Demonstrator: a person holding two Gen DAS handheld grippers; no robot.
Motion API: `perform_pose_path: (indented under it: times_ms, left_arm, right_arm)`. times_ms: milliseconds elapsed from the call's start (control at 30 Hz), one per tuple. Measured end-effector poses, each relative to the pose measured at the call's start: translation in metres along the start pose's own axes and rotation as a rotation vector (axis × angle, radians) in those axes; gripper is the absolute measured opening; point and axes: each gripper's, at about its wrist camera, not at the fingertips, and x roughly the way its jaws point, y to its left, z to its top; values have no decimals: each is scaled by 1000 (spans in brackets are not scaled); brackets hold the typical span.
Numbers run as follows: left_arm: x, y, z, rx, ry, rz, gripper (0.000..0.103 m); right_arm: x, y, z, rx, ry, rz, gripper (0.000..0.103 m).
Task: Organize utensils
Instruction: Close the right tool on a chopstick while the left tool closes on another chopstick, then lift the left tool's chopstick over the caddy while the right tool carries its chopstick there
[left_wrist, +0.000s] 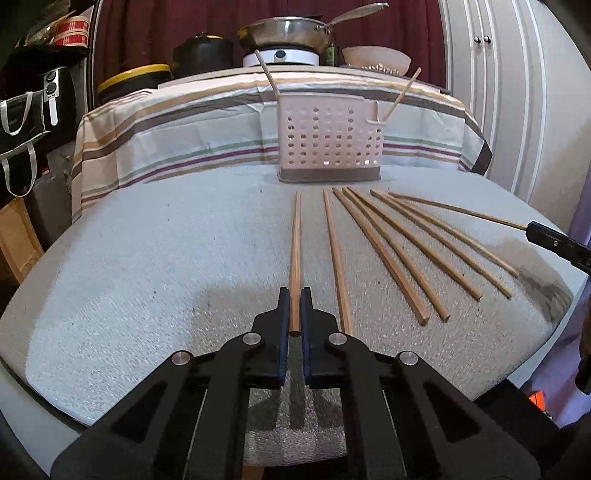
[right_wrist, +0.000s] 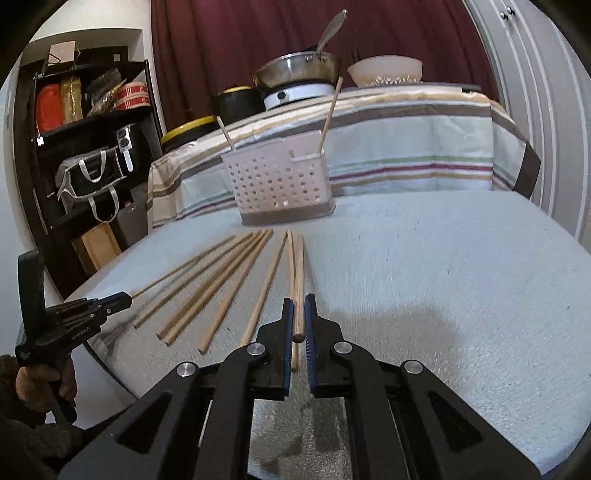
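Several wooden chopsticks (left_wrist: 391, 254) lie fanned on the pale blue table cover in front of a pink perforated utensil basket (left_wrist: 330, 136). Two chopsticks stand in the basket, also seen in the right wrist view (right_wrist: 280, 181). My left gripper (left_wrist: 294, 295) is shut on the leftmost chopstick (left_wrist: 295, 243), near its near end. My right gripper (right_wrist: 299, 306) is shut on the rightmost chopstick (right_wrist: 298, 273); it shows at the right edge of the left wrist view (left_wrist: 554, 242). The left gripper shows at the left of the right wrist view (right_wrist: 114, 301).
Behind the basket a striped cloth (left_wrist: 207, 129) covers a raised surface with a steel pan (left_wrist: 288, 33) on a burner, a white bowl (left_wrist: 376, 59) and black pots. A dark shelf (right_wrist: 85, 147) with bags stands left. White cabinet doors (left_wrist: 517, 92) stand right.
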Motion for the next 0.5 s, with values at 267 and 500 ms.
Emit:
perform_pose_path:
  times_ms: [267,500]
  left_arm:
    - [-14,5,13,-5,-51,9,6]
    - [-27,9,29,-10,-95,18,6]
  right_arm:
    - [-11,8,14,-14,-48,0,7]
    - [-19,13,27,-12,-75,-1,7]
